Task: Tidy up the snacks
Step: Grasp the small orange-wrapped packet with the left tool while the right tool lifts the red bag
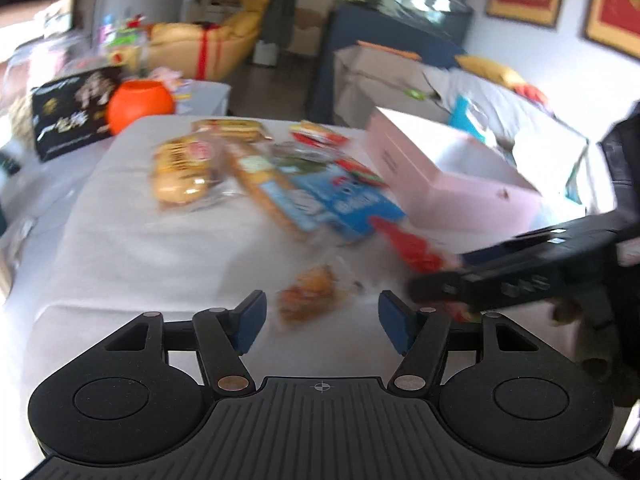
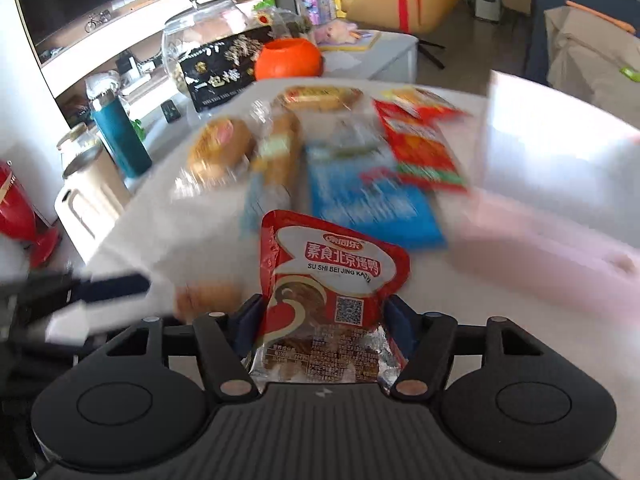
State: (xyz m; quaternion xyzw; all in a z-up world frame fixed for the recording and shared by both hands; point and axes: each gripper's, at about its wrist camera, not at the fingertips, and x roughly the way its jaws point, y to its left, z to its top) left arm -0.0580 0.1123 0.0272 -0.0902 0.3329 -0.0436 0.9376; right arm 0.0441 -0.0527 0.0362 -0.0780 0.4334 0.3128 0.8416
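Right gripper (image 2: 322,320) was clamped on a red snack packet (image 2: 332,280), held above the near part of the white table (image 1: 160,248). Left gripper (image 1: 322,320) hung with its jaws apart, empty, over a small orange snack bag (image 1: 316,292). Blue packet (image 1: 344,204) lay mid-table; pink box (image 1: 448,172) at far right
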